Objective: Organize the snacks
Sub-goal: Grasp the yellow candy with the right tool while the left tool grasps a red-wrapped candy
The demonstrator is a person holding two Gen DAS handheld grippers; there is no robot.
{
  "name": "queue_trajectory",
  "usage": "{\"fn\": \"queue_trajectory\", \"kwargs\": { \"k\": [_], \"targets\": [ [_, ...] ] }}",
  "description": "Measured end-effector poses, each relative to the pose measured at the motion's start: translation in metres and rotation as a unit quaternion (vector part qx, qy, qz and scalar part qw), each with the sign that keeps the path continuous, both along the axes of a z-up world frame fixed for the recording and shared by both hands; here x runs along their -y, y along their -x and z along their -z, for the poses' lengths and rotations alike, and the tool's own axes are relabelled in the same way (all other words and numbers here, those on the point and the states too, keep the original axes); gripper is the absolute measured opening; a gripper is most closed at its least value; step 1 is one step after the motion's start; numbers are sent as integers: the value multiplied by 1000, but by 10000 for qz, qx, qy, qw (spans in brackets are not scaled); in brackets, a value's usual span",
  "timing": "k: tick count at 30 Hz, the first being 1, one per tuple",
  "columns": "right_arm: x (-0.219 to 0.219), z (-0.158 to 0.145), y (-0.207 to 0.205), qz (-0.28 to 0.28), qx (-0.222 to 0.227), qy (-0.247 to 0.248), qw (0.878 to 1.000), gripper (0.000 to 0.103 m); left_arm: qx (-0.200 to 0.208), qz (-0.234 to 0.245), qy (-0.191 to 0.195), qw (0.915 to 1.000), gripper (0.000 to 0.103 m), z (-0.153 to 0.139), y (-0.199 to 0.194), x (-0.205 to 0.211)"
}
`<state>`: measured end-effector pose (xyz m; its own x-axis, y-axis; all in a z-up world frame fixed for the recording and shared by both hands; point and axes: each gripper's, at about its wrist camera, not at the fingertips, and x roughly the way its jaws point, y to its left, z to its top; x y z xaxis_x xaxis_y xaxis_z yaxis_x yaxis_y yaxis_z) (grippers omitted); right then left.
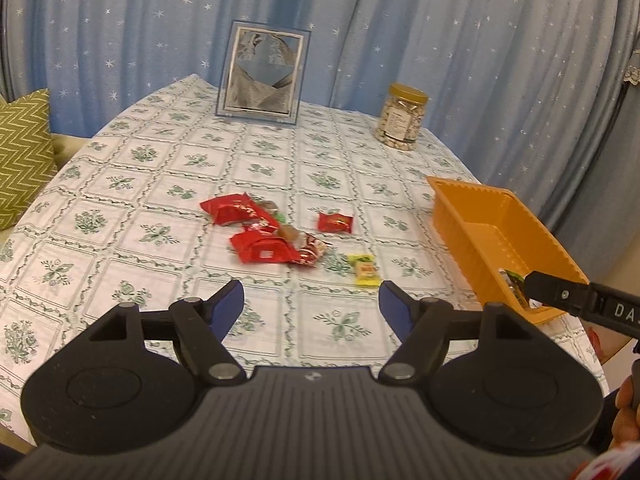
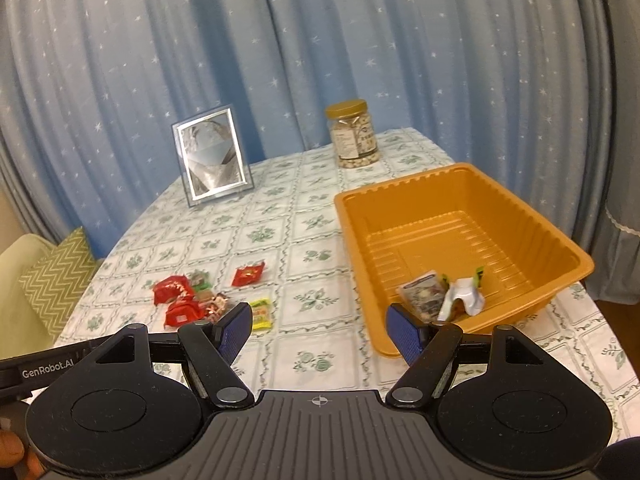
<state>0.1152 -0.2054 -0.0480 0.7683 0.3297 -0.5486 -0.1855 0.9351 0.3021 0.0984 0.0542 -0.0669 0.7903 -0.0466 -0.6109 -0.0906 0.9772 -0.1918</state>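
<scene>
Near the middle of the tabletop [image 1: 168, 184], in the left wrist view, your left claw [image 1: 311, 296] hangs spread and empty just short of the yellow candy [image 1: 366, 273]; drop straight over it and pinch the flat wrapper across its width. Red packets [image 1: 256, 236] lie heaped beyond. In the right wrist view, your right claw [image 2: 320, 326] gapes empty beside the orange tray [image 2: 464, 168] by the right edge, holding what look like two wrapped snacks [image 2: 442, 294].

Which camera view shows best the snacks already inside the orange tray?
The right wrist view: it looks into the orange tray, showing the snacks in the tray whole. The left wrist view shows only a sliver behind the tray wall.
</scene>
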Motion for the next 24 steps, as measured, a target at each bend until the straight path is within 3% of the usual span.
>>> {"fn": "queue_trajectory", "kwargs": {
  "k": [9, 21, 24],
  "targets": [
    [-28, 13, -11, -267, -40, 155, 9995, 74, -14, -136, -103, 9999, 72, 6, -9, -19],
    [-65, 49, -56, -579, -179, 392, 9974, 73, -101, 180, -394, 9990, 72, 31, -47, -32],
    [-77, 61, -72, -673, -258, 479, 9963, 61, -111, 310, -513, 9981, 72, 36, -61, -33]
  ]
}}
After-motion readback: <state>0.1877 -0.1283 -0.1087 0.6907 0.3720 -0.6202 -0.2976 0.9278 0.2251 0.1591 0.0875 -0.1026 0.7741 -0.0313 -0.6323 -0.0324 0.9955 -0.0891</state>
